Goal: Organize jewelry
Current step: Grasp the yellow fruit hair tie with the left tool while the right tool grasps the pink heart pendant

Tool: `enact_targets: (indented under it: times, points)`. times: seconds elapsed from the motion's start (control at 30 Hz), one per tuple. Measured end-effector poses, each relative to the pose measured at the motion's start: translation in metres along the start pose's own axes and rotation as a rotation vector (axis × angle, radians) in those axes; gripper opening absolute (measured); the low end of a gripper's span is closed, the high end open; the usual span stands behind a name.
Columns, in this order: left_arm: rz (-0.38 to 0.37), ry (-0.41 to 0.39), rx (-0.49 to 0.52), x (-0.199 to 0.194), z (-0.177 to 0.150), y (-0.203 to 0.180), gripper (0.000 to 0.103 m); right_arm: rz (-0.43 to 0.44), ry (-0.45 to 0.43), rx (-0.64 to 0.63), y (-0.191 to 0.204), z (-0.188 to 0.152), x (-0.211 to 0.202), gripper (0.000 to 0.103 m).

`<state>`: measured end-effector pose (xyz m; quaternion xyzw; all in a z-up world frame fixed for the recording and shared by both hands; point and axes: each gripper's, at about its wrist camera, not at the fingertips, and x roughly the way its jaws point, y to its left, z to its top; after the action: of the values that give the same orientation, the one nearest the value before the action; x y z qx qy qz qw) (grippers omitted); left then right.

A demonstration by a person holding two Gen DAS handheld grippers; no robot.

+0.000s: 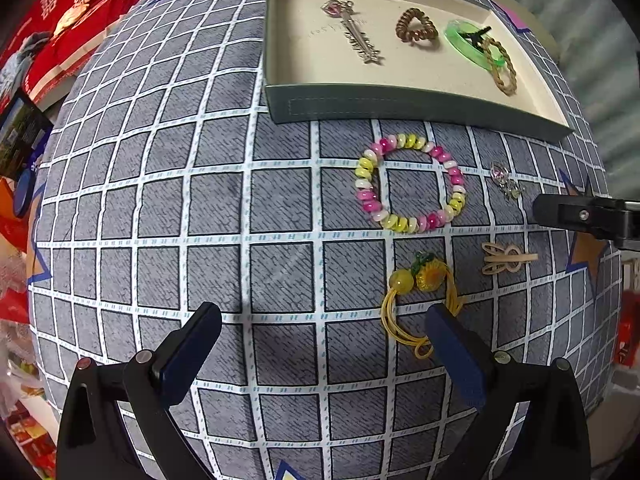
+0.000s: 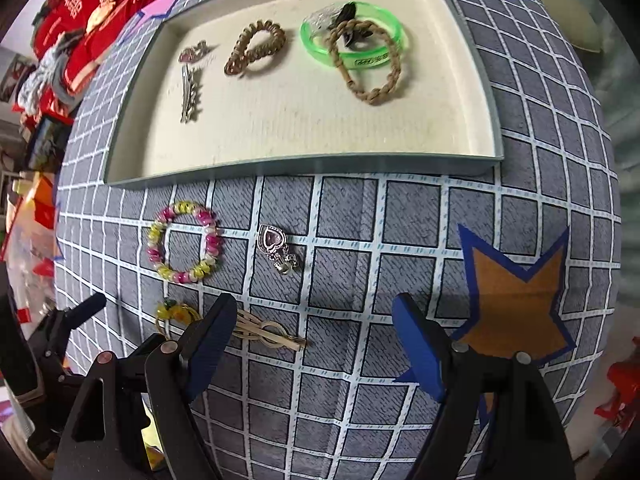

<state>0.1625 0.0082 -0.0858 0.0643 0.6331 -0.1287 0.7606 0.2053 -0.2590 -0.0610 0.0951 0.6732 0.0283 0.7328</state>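
The left gripper points steeply down at the grid-patterned cloth, its jaws spread wide with nothing between them; the yellow cord of the sunflower charm runs under the tip of its right-hand finger. The right gripper is likewise spread wide and empty above the same cloth, and its left-hand finger overlaps one end of the rabbit-shaped hair clip. Taking the jewelry tray as the landmark, four pieces lie outside it on the cloth, all on the side of its front wall facing the grippers: the pink-and-yellow bead bracelet near that wall, the heart pendant just beside the bracelet, and the sunflower charm and rabbit clip farther from the wall, nearest the fingers. Inside the tray, on its cream floor, lie a silver hairpin with a pink heart, a brown spiral hair tie, and a green bangle overlapped by a braided brown loop and a small dark clip. An orange star print marks the cloth beyond the tray's right corner.
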Motion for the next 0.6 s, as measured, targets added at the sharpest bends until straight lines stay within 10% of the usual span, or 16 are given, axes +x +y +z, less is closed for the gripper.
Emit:
enact_targets:
  times: [0.6]
  points:
    - [0.034,-0.028,0.085,0.029,0.021,-0.072,0.088,-0.065,-0.002,-0.088,0.038,0.023,0.025,0.065]
